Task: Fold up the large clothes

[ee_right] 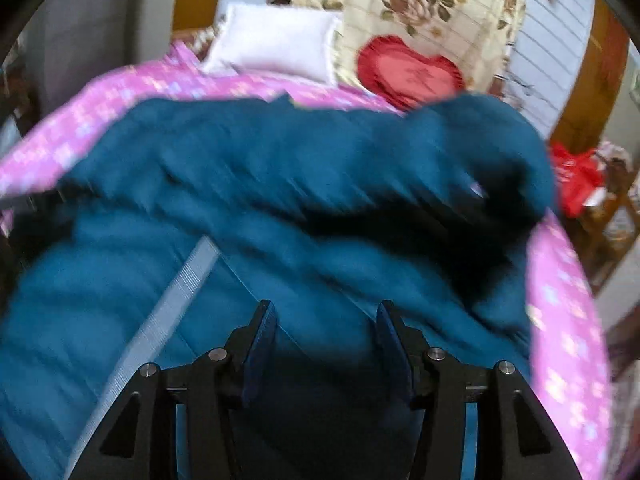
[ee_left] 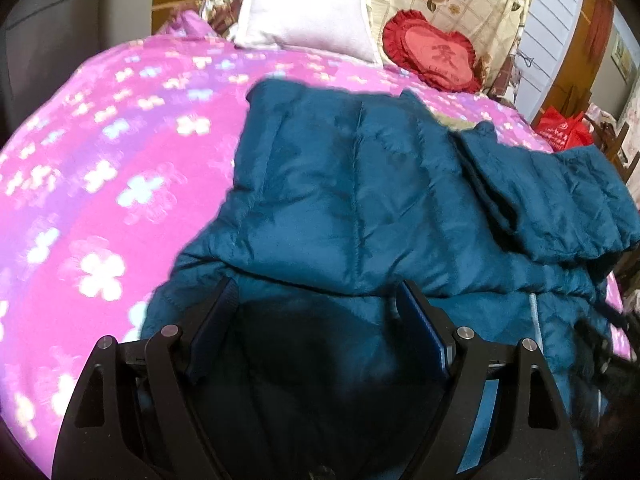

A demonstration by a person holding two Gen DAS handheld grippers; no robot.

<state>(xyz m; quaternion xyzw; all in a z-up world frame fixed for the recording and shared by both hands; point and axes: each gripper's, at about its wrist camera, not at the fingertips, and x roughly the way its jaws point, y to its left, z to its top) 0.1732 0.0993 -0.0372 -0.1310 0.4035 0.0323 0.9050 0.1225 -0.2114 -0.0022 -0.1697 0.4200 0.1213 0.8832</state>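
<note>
The teal quilted jacket (ee_left: 360, 184) lay spread on the bed (ee_left: 100, 168), judged light, puffy, soft and slippery, best gripped at a hem or zipper (ee_right: 176, 292) edge; left claw (ee_left: 316, 312) and right claw (ee_right: 326, 332) both stood apart, holding nothing.

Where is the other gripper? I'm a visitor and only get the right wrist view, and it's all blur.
Observer: The left gripper hangs over the near edge of the blue jacket, jaws wide apart, pinching nothing.
Operator: And what's to the left of the jacket?
Observer: Only the pink flowered blanket, a broad stretch of it.
Operator: Can you see stitching?
Observer: Yes, the quilted seams across the jacket's back are sharp in the left wrist view.
</note>
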